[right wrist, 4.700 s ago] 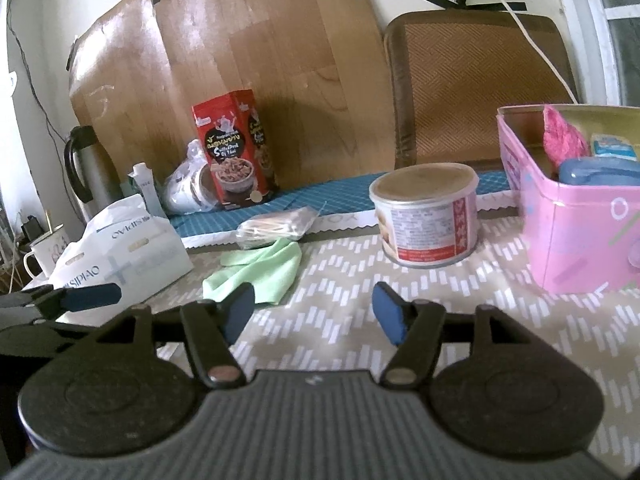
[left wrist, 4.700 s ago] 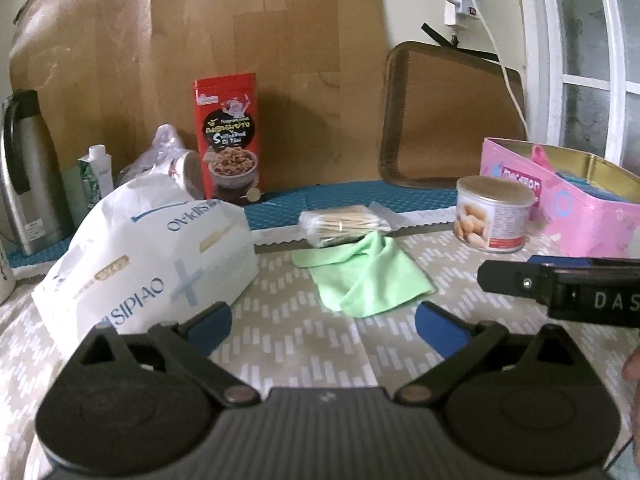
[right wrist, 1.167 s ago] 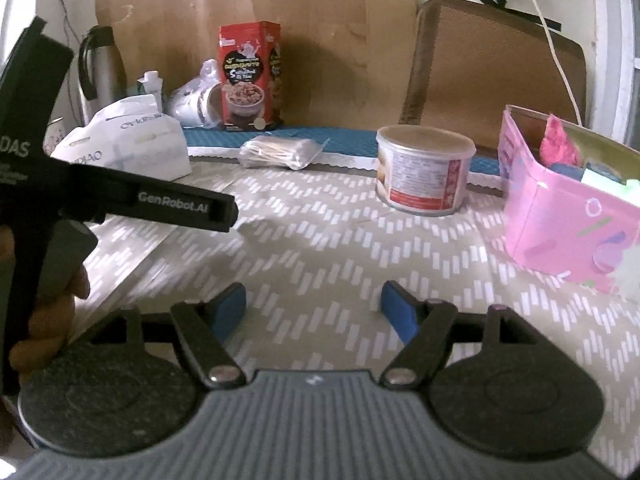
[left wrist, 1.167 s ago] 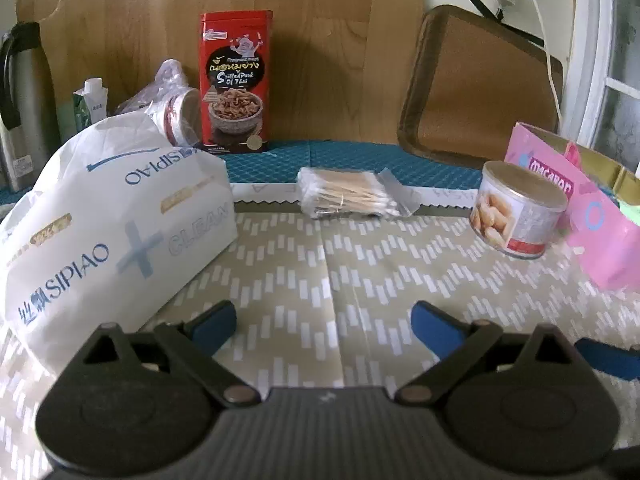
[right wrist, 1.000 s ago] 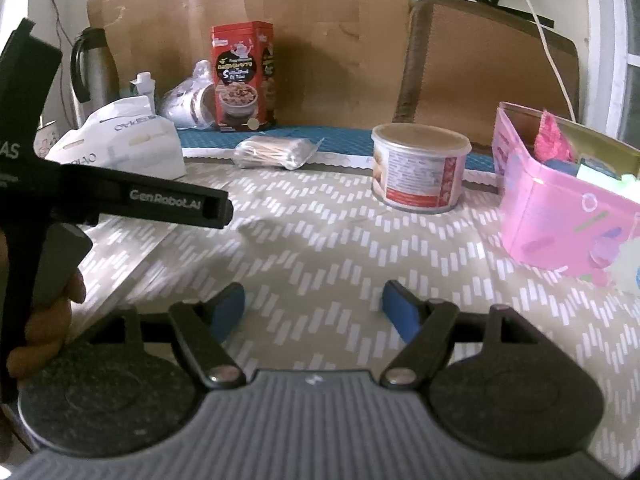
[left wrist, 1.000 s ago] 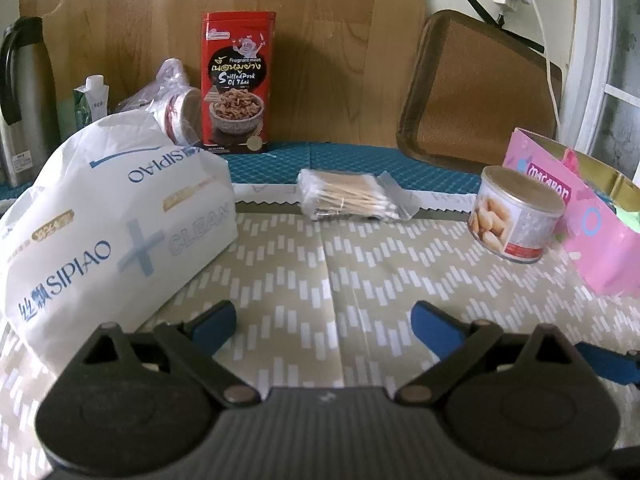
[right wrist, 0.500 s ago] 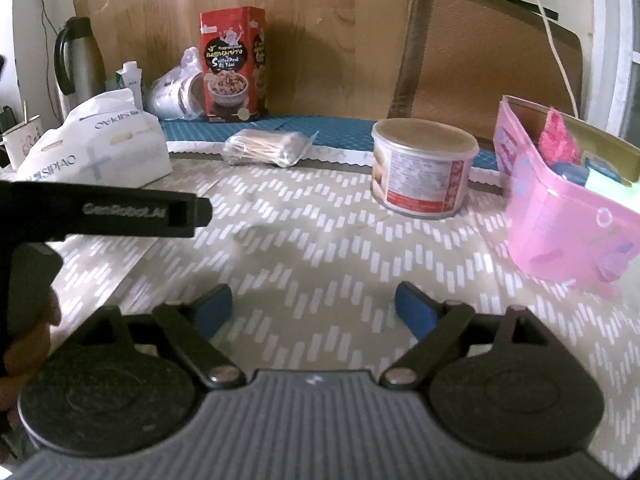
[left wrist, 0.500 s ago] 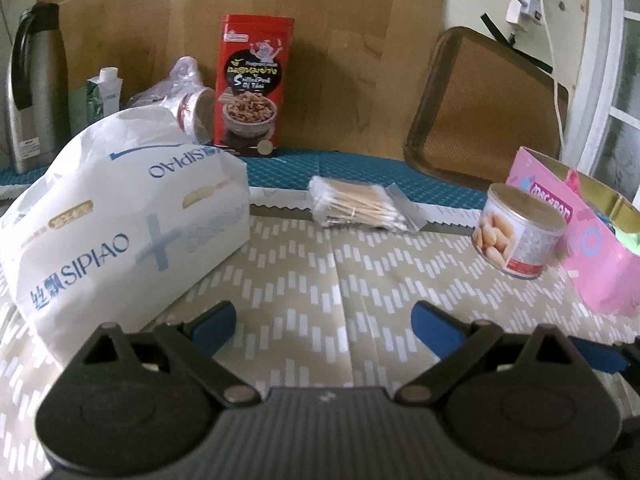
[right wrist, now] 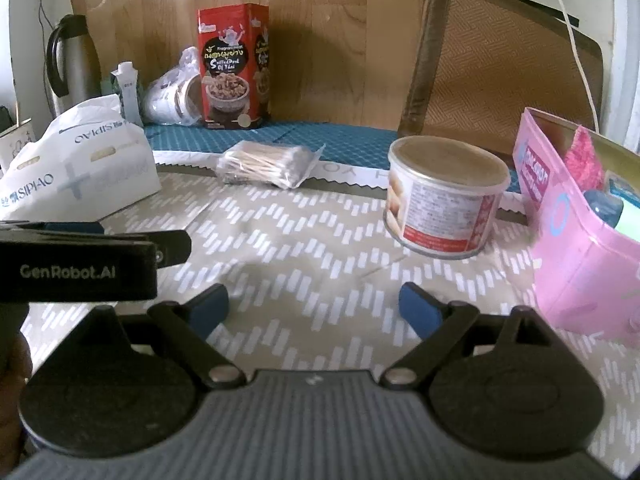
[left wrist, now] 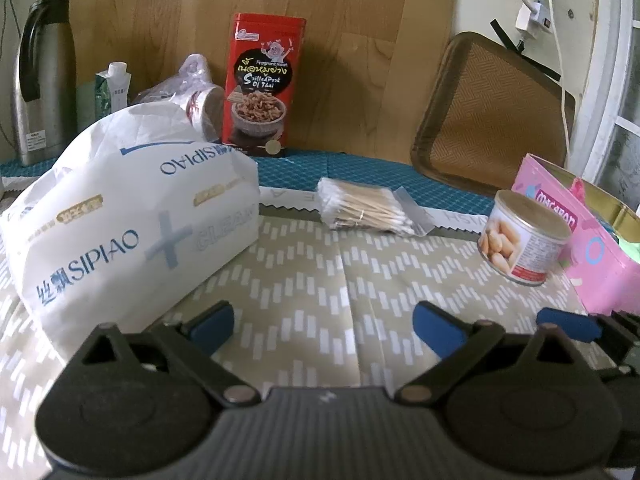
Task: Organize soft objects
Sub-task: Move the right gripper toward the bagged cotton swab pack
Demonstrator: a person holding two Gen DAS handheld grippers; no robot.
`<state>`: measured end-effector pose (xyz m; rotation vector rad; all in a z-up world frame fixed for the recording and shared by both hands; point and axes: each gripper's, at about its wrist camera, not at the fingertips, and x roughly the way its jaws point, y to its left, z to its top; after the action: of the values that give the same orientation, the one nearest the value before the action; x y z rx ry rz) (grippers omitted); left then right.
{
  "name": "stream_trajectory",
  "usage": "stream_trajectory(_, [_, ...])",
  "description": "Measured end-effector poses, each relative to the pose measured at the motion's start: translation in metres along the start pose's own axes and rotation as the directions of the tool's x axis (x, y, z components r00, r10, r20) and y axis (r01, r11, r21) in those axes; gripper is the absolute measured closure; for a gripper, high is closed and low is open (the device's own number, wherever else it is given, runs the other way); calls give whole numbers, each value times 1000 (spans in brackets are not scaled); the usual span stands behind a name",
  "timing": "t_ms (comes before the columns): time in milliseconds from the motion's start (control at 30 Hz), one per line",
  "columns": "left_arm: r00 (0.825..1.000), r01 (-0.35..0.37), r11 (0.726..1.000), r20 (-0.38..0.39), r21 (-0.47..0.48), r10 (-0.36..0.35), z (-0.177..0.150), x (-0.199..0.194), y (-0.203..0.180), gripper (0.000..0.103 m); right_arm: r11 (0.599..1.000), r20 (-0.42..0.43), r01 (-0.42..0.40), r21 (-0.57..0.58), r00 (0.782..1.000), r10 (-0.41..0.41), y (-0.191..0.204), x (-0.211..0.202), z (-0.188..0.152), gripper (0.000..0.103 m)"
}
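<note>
A pink tin box (right wrist: 576,248) stands at the right; it holds a pink fluffy thing (right wrist: 585,156), a blue object and a light green cloth (right wrist: 628,220). It also shows in the left wrist view (left wrist: 600,256). A white SIPIAO tissue pack (left wrist: 132,216) lies at the left, also in the right wrist view (right wrist: 76,172). My left gripper (left wrist: 324,326) is open and empty over the patterned mat. My right gripper (right wrist: 314,306) is open and empty, left of the pink box.
A round can (right wrist: 444,208) stands beside the pink box. A bag of cotton swabs (left wrist: 368,208) lies at the mat's back edge. A red snack box (left wrist: 262,84), a thermos (left wrist: 40,80), a carton and a brown cushion (left wrist: 492,116) stand behind.
The green cloth that lay on the mat 4.7 s ago is now in the pink box. Over the last second both grippers drew back slightly and the right gripper's jaws widened.
</note>
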<state>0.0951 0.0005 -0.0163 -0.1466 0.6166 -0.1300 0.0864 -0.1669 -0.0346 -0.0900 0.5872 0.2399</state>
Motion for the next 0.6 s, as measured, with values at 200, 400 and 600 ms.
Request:
stream_trajectory(200, [1000, 13, 1000, 5, -13, -13, 0, -1, 2, 3, 1000, 20, -2, 31, 1000, 1, -4, -5, -3, 13])
stream_trajectory(400, [999, 26, 999, 38, -28, -25, -1, -5, 5, 3, 999, 26, 2, 33, 1000, -3, -4, -6, -3, 15])
stream_trajectory(600, [992, 37, 999, 117, -12, -35, -4, -16, 4, 1, 1000, 26, -8, 15, 1000, 7, -3, -6, -3, 16])
